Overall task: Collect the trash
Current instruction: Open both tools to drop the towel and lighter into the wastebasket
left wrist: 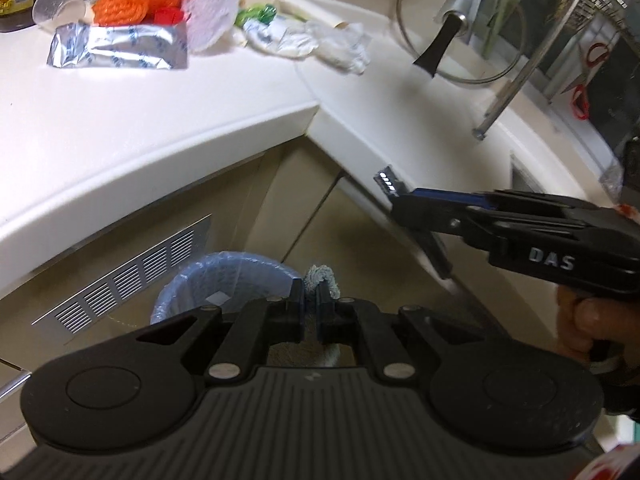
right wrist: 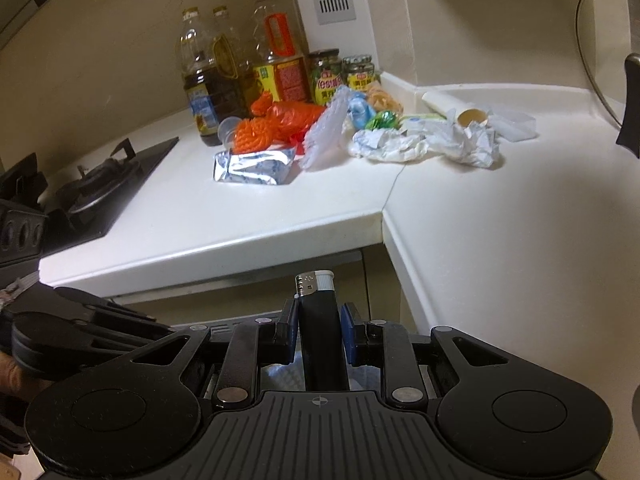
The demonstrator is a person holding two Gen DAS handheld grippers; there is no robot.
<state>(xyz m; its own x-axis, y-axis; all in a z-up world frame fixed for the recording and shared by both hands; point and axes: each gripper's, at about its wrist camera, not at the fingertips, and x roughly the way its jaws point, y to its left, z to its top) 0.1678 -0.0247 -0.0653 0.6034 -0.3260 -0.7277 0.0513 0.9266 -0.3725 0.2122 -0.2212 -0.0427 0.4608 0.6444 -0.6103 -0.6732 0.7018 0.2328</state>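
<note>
My left gripper (left wrist: 310, 294) is shut on a grey-white rag (left wrist: 320, 278) and holds it over a bin lined with a blue bag (left wrist: 208, 284) on the floor below the counter. My right gripper (right wrist: 318, 312) is shut on a black lighter (right wrist: 318, 308) with a silver top, held in front of the counter edge; it also shows in the left wrist view (left wrist: 394, 188). Trash lies on the white counter (right wrist: 280, 204): a silver foil packet (right wrist: 254, 166), orange netting (right wrist: 256, 132), clear plastic (right wrist: 324, 136), crumpled white paper (right wrist: 424, 144) and a cardboard roll (right wrist: 452, 110).
Oil bottles (right wrist: 200, 80) and jars (right wrist: 326, 76) stand at the back corner. A gas hob (right wrist: 92, 184) is at the left. A glass pot lid (left wrist: 460, 28) leans on a metal rack at the right. Cabinet doors with a vent grille (left wrist: 128, 272) are below the counter.
</note>
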